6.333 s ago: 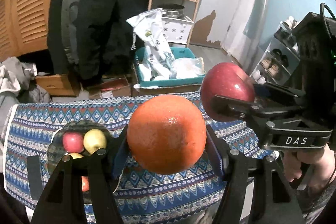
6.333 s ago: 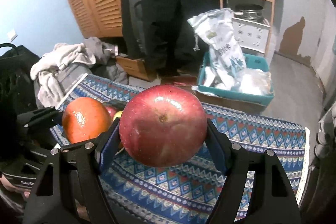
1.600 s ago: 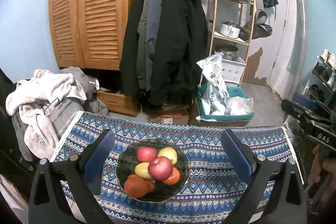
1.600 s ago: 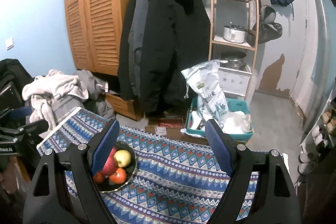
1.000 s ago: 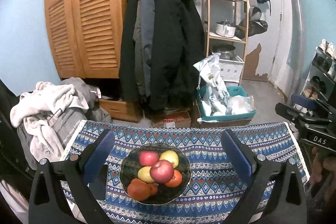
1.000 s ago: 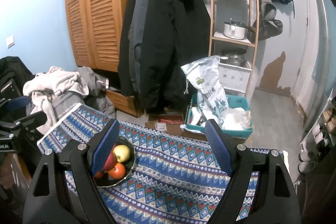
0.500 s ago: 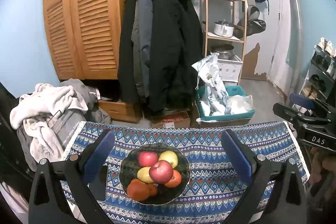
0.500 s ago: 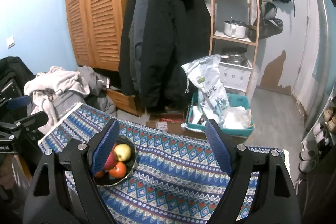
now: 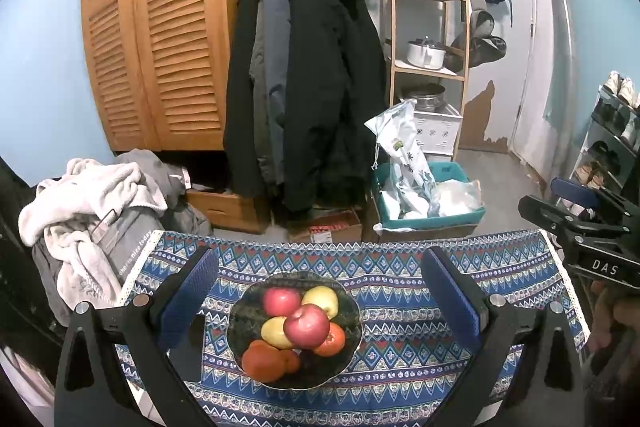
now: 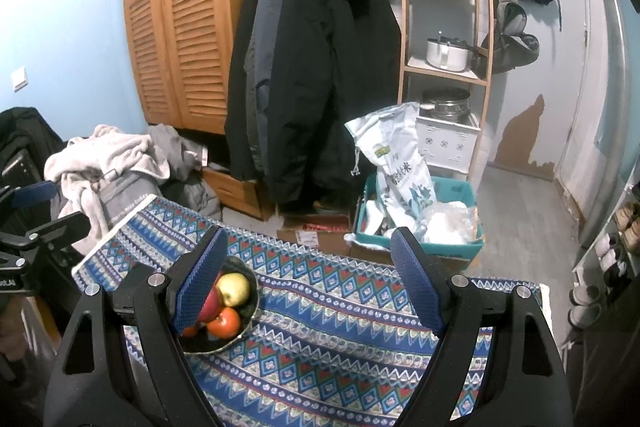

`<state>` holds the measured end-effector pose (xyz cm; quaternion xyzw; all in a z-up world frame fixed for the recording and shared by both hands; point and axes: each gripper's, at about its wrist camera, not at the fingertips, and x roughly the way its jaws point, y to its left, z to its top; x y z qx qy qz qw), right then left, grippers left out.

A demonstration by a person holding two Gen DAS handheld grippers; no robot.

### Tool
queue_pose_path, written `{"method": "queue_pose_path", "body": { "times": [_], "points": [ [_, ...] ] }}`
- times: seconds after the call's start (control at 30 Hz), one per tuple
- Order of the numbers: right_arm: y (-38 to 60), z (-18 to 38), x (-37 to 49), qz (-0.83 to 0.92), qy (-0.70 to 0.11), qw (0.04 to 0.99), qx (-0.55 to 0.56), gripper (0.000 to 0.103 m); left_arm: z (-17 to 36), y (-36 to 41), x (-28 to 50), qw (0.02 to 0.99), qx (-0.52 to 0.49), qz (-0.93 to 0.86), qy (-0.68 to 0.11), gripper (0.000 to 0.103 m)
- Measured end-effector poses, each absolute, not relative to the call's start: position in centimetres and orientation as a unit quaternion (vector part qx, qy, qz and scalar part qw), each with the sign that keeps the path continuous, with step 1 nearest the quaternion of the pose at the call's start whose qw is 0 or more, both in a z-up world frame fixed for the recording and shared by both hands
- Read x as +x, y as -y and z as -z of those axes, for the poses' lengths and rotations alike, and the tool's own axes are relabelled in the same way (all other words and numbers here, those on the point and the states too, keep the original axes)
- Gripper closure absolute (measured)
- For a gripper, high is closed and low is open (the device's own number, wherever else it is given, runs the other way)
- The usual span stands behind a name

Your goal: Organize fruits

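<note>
A dark bowl [image 9: 245, 311] sits on the patterned cloth, holding several fruits. A red apple [image 9: 307, 326] lies on top, with a second red apple [image 9: 281, 301], a yellow-green apple [image 9: 320, 301] and an orange [image 9: 262, 361] around it. My left gripper [image 9: 319, 261] hangs open and empty, back from the bowl and above it. My right gripper [image 10: 309, 247] is also open and empty. In its view the bowl [image 10: 224, 345] lies low on the left, partly behind the left finger, with the yellow-green apple [image 10: 233, 289] showing. Each gripper shows at the edge of the other's view.
The blue patterned tablecloth [image 9: 400, 307] covers a small table with its far edge just past the bowl. Behind it are a laundry pile [image 9: 92, 195], hanging dark coats [image 9: 312, 87], a teal crate [image 9: 432, 215] with bags, a wooden shelf [image 10: 444, 67] and a shoe rack [image 9: 612, 147].
Earlier my left gripper held an orange and my right a red apple; both now lie in the bowl. The grippers have opened and drawn back. Over the last second almost nothing moved.
</note>
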<state>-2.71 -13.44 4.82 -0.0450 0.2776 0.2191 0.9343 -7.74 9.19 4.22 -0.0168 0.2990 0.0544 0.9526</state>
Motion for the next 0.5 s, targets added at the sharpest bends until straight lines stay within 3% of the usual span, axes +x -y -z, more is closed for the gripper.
{"method": "queue_pose_path", "body": {
  "times": [0.5],
  "points": [
    [13.47, -4.67, -2.79, -0.22, -0.28, 0.934, -0.044, 0.021, -4.81, -9.01, -7.66, 0.954, -0.013, -0.058, -0.295, 0.001]
  ]
}}
